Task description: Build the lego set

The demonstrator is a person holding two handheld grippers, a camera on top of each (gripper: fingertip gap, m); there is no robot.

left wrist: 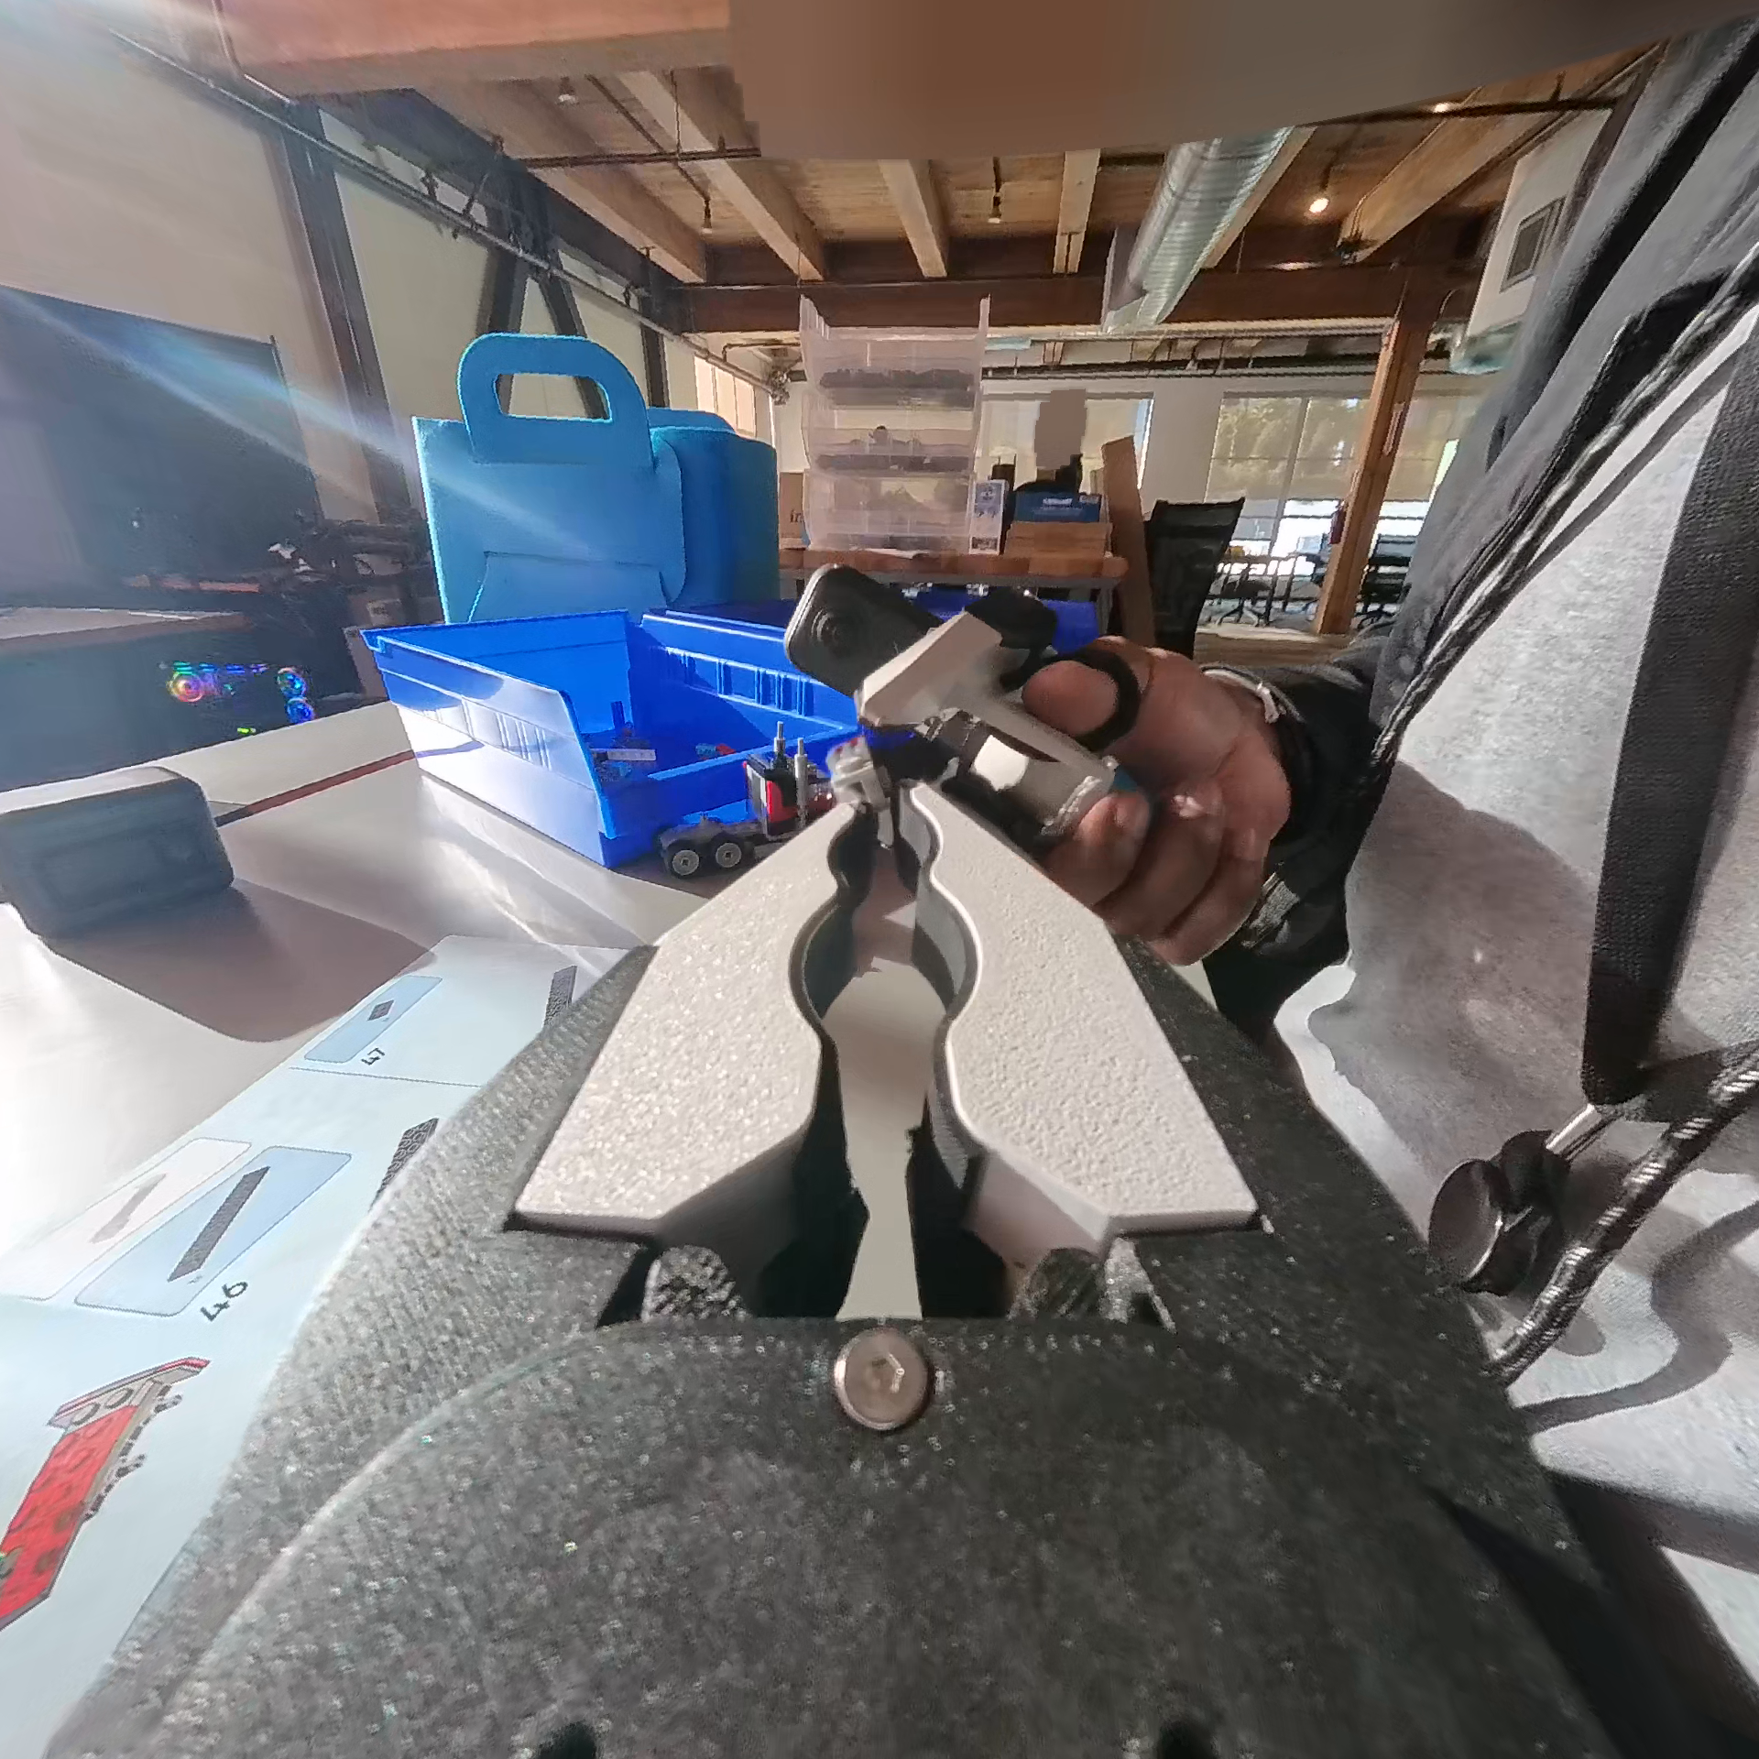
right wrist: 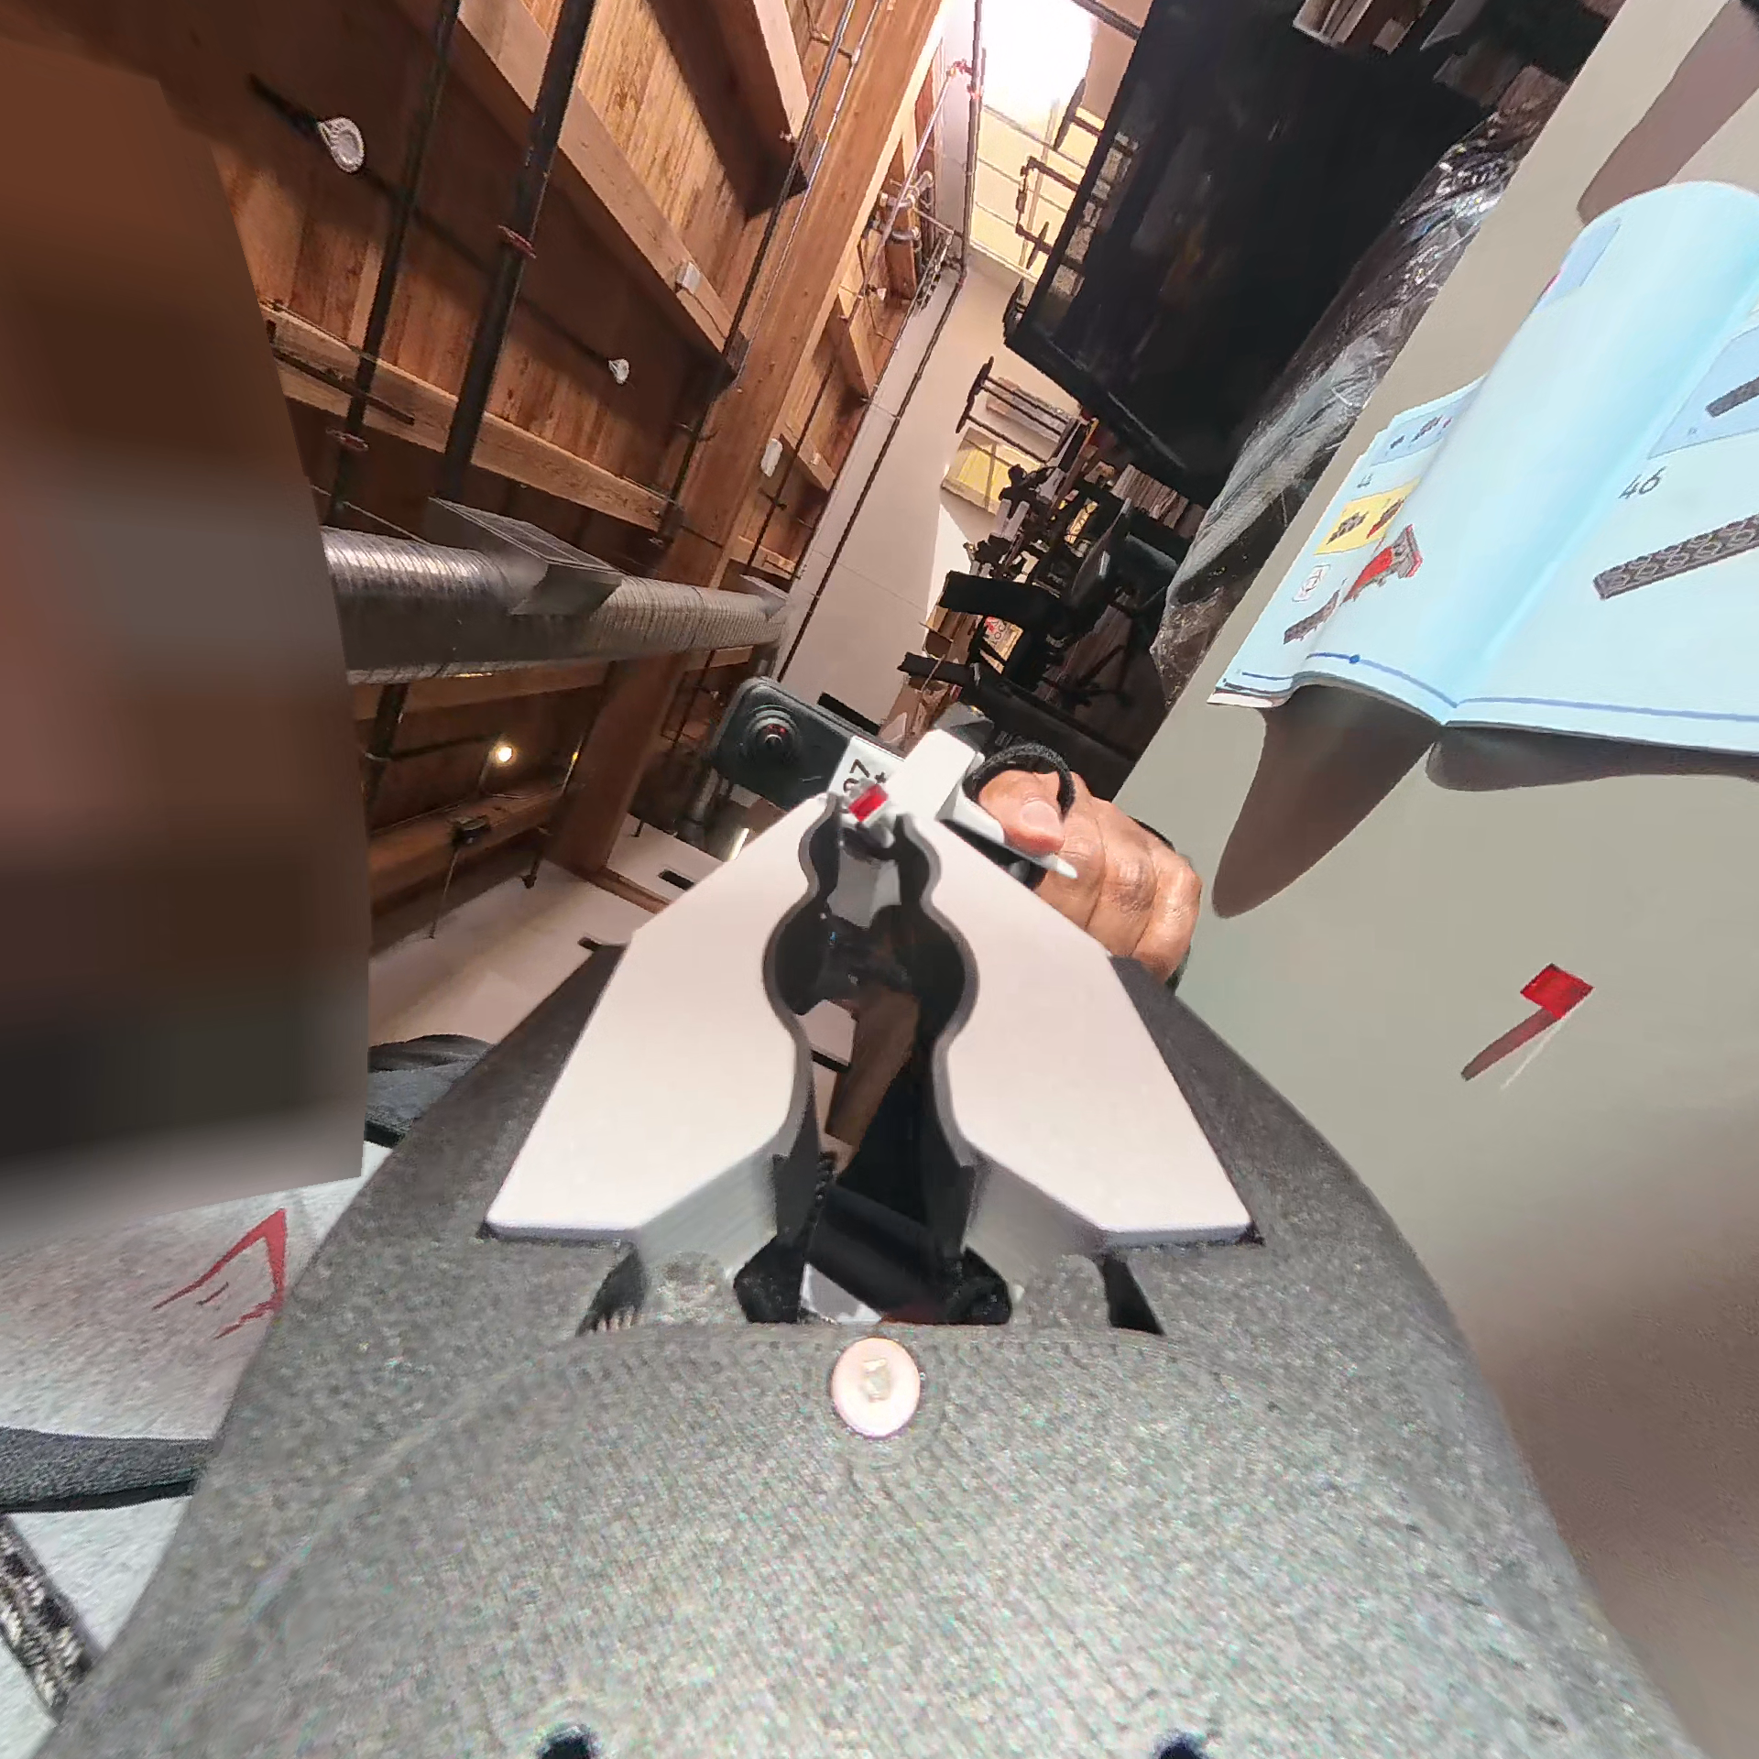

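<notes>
We see wooden ceiling beams [left wrist: 914, 205], a silver duct [left wrist: 1195, 224], and bright windows [left wrist: 1333, 457] beyond a dark monitor [left wrist: 133, 447].

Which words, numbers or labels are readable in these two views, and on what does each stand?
I do not quote writing; its bearers are:
Instruction booklet: printed step numbers, legible.
White tag beside the black camera: digits, partly hidden.
Boxes on the far table: labels too small.

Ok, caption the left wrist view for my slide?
Left tongs meet right tongs over a small lego piece, truck behind.
</notes>
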